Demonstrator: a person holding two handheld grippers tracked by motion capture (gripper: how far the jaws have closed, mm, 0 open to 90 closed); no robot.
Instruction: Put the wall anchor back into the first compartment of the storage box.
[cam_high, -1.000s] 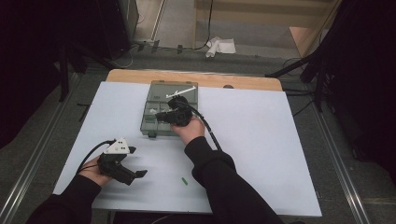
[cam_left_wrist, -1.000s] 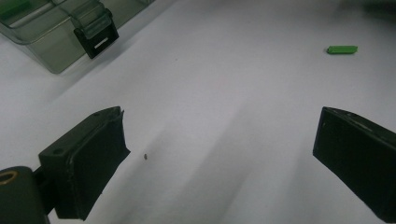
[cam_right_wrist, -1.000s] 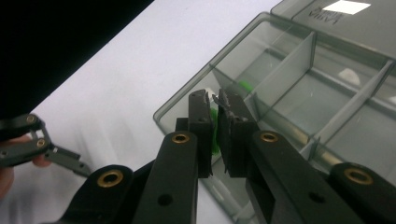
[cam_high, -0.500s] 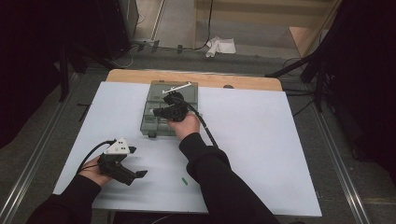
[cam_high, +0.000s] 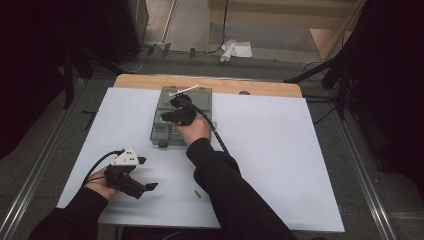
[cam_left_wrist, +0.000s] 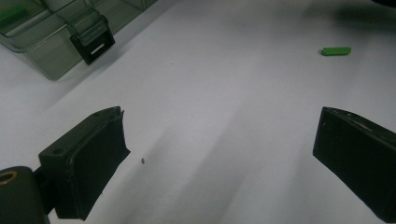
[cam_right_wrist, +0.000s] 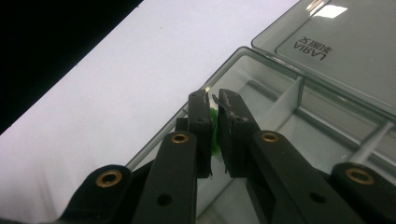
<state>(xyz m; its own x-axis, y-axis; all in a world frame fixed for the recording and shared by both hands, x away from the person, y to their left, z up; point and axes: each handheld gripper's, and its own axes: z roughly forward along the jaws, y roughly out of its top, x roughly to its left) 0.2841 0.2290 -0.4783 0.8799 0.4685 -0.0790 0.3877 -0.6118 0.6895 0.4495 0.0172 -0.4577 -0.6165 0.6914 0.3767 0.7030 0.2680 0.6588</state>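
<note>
We've got the right gripper (cam_right_wrist: 214, 122) clamped on a small green piece (cam_right_wrist: 214, 133) over the open plastic box (cam_high: 165, 131); left gripper (cam_left_wrist: 219, 154) sits w/ jaws wide apart on the table (cam_high: 280, 150), another green piece (cam_left_wrist: 335, 51) nearby.

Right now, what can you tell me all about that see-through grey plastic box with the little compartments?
The see-through grey plastic box lies flat on the white table, lid swung open. Thin dividers split it into compartments, and a black latch sits on its front edge. The right gripper hovers over one corner compartment, pinching a small green piece.
</note>
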